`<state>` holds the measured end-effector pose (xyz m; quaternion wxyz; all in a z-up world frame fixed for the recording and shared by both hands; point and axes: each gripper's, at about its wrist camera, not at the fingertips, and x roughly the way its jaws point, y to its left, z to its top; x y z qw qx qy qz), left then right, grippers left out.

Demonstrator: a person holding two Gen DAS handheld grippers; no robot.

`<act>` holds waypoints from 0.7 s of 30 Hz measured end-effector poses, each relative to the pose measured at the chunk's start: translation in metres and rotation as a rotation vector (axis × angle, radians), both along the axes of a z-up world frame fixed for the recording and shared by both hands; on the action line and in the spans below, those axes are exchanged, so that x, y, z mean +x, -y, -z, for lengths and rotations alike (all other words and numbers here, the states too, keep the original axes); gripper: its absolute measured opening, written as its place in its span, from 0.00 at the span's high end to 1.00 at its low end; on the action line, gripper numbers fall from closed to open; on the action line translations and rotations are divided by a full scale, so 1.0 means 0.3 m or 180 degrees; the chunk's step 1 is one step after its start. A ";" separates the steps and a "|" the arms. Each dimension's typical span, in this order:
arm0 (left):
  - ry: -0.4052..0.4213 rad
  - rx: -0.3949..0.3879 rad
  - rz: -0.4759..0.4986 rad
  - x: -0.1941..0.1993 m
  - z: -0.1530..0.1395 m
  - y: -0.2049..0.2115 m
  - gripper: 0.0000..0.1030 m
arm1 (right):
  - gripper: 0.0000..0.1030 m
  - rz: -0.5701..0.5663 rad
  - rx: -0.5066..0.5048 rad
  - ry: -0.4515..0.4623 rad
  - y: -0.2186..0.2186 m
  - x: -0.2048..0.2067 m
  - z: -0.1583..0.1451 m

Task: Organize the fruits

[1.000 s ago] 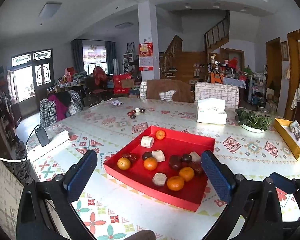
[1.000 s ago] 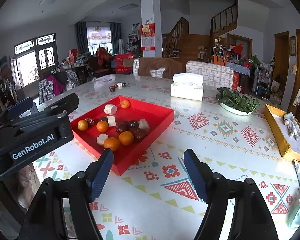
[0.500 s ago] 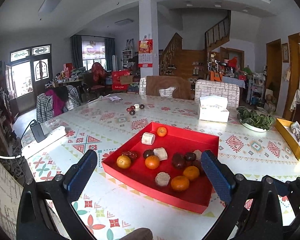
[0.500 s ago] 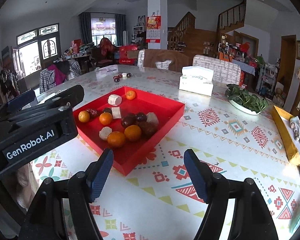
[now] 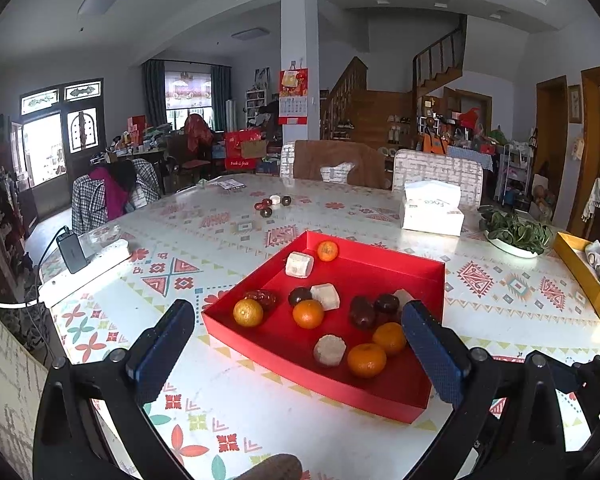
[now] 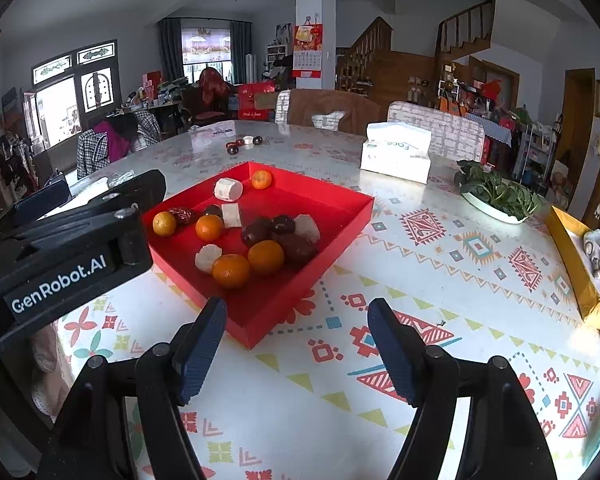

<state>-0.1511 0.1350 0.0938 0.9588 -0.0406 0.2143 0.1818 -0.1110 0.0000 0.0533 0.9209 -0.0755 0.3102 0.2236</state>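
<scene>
- Both grippers have come a bit closer to the red tray [image 5: 380, 398] than they were a second ago, and a bit lower too; the tray looks bigger in both views now
- Nothing in the tray has moved; every fruit sits where it did before
- The left gripper [image 5: 296, 344] has its jaws wide apart with nothing between the pads; it hangs over the near edge of the tray
- The right gripper [image 6: 296, 344] is also spread wide and holds nothing; it hangs over the table [image 6: 440, 280] just by the near corner of the tray
- I think this means the sorting has not started yet and the hands are only getting near for a first pick
- The tray sits on the patterned table, turned so one corner points at the right gripper; its sides look about the same length, so I cannot pick a long side
- Inside are round oranges [image 5: 366, 359], dark red fruits [image 5: 362, 312] and pale blocks [image 5: 299, 265], all mixed up
- The oranges are round, so they point no way; the wrinkly date [image 5: 262, 298] lies on its side, long way going across the left view
</scene>
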 end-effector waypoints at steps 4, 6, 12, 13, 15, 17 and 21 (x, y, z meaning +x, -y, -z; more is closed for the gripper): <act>-0.0062 -0.0024 0.0016 0.007 -0.002 -0.032 0.00 | 0.25 0.0016 -0.0018 -0.0001 0.005 0.001 0.005; -0.0101 -0.0077 -0.0048 0.008 -0.015 -0.086 0.00 | 0.25 0.0050 -0.0040 0.0003 0.018 0.009 0.005; -0.0586 0.0235 -0.0502 0.089 -0.003 -0.258 0.00 | 0.25 0.0210 0.0065 -0.0076 0.087 0.041 0.013; -0.0713 0.0364 -0.0534 0.117 0.009 -0.267 0.00 | 0.25 0.0230 0.0093 -0.0093 0.095 0.046 0.017; -0.0933 0.0572 -0.0538 0.172 0.036 -0.272 0.00 | 0.24 0.0239 0.0125 -0.0129 0.099 0.054 0.025; -0.1140 0.0766 -0.0485 0.242 0.067 -0.259 0.00 | 0.24 0.0224 0.0148 -0.0156 0.095 0.057 0.030; -0.1398 0.1009 -0.0429 0.374 0.105 -0.232 0.00 | 0.24 0.0202 0.0126 -0.0146 0.090 0.051 0.033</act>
